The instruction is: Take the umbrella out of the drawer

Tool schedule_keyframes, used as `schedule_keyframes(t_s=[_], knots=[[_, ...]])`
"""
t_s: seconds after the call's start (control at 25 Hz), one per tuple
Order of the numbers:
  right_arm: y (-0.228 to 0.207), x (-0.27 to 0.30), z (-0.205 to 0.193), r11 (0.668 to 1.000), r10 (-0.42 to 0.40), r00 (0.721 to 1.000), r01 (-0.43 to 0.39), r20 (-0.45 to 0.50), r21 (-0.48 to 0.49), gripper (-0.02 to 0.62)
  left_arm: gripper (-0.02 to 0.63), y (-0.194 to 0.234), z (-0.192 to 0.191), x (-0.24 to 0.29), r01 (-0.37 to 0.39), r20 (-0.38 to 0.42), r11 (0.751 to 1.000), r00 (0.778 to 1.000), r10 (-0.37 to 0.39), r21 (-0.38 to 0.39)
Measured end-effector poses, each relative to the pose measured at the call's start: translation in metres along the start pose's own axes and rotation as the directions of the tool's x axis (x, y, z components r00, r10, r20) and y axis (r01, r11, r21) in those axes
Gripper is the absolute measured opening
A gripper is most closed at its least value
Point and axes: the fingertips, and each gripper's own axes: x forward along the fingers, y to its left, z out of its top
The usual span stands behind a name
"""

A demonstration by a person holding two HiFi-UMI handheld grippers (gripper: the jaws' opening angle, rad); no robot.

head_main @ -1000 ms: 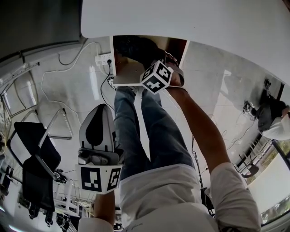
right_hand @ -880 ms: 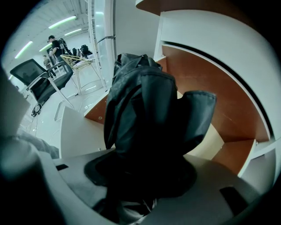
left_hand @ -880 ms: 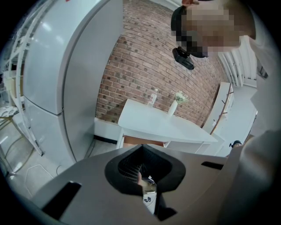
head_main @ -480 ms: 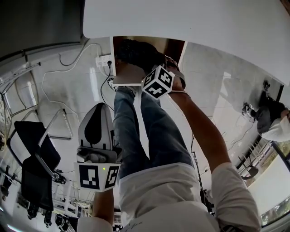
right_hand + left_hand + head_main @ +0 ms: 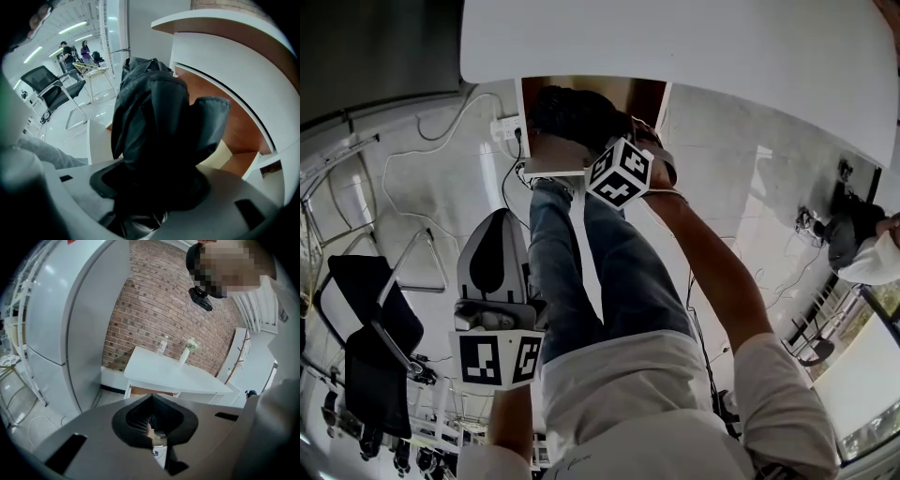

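Seen from the head view, the right gripper [image 5: 609, 150] points down into the open drawer [image 5: 551, 156] under the white tabletop [image 5: 694, 47]. The black umbrella [image 5: 577, 112] is bunched just beyond it. The left gripper [image 5: 502, 234] hangs well back over bare floor.

In the left gripper view, its jaws sit together, empty.

In the right gripper view, the jaws clamp the umbrella's crumpled, glossy black folds. The wooden drawer floor lies free to the gripper's right, and the tabletop edge curves close above.
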Motion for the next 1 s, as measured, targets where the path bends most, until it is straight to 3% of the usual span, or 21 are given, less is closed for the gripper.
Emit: schedule_keyframes(t_s=[1.0], knots=[[0.006,-0.064,0.006,0.999,0.028,0.999,-0.027,0.022,-0.038,0.256,0.017,-0.029,0.031,-0.015,0.005,0.01,1.0,1.0,-0.005,0.019]])
